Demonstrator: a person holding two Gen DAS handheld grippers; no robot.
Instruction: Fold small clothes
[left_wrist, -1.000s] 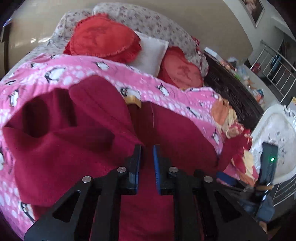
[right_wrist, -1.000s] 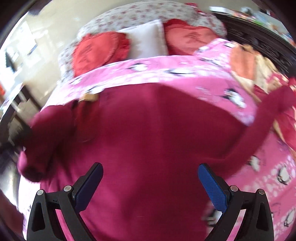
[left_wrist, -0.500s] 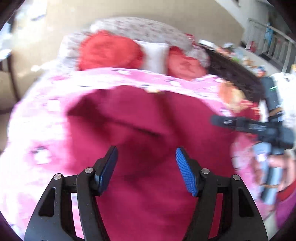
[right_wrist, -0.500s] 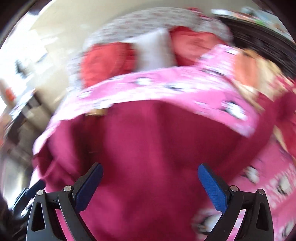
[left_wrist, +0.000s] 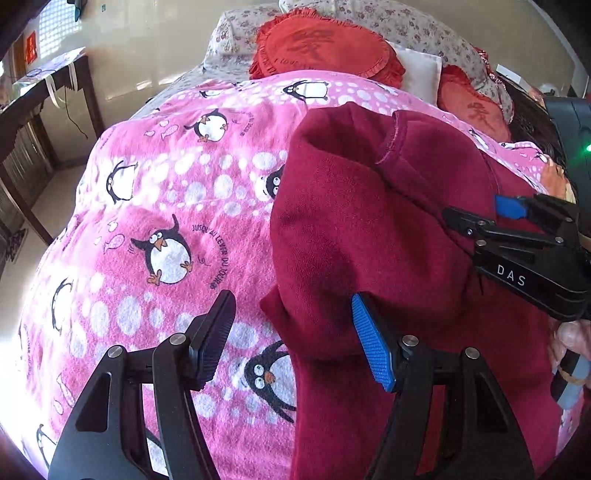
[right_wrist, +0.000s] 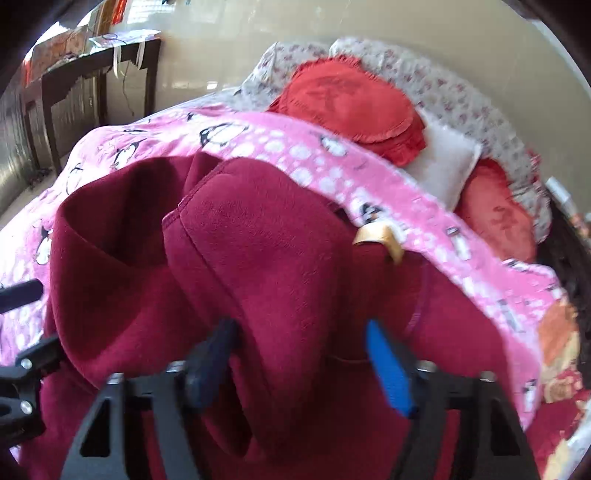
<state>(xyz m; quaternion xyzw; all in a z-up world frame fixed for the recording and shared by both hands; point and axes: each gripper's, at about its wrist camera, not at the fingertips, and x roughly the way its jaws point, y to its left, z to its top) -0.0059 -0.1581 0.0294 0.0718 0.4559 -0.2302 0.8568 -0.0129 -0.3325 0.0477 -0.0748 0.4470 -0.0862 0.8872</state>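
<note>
A dark red fleece garment (left_wrist: 369, 229) lies partly folded on the pink penguin blanket (left_wrist: 166, 192), its tan neck label (right_wrist: 380, 240) showing. My left gripper (left_wrist: 293, 343) is open over the garment's left edge. Cloth lies by the blue pad; the black finger hangs over the blanket. My right gripper (right_wrist: 303, 362) has its jaws closing around a raised fold of the garment (right_wrist: 266, 258). The cloth bulges between the fingers and I see no firm pinch. In the left wrist view the right gripper (left_wrist: 487, 214) hovers over the garment's right part.
Red round cushions (left_wrist: 325, 48), a white pillow (left_wrist: 421, 74) and floral pillows (right_wrist: 461, 103) lie at the bed's head. A dark table (left_wrist: 37, 107) stands left of the bed. Dark carved wood (right_wrist: 565, 251) borders the right side. A hand (left_wrist: 572, 336) holds the right gripper.
My left gripper let go of the garment, opened, and shifted left to its edge. My right gripper rolled and moved left across the garment, its jaws narrowing from wide open around a fold.
</note>
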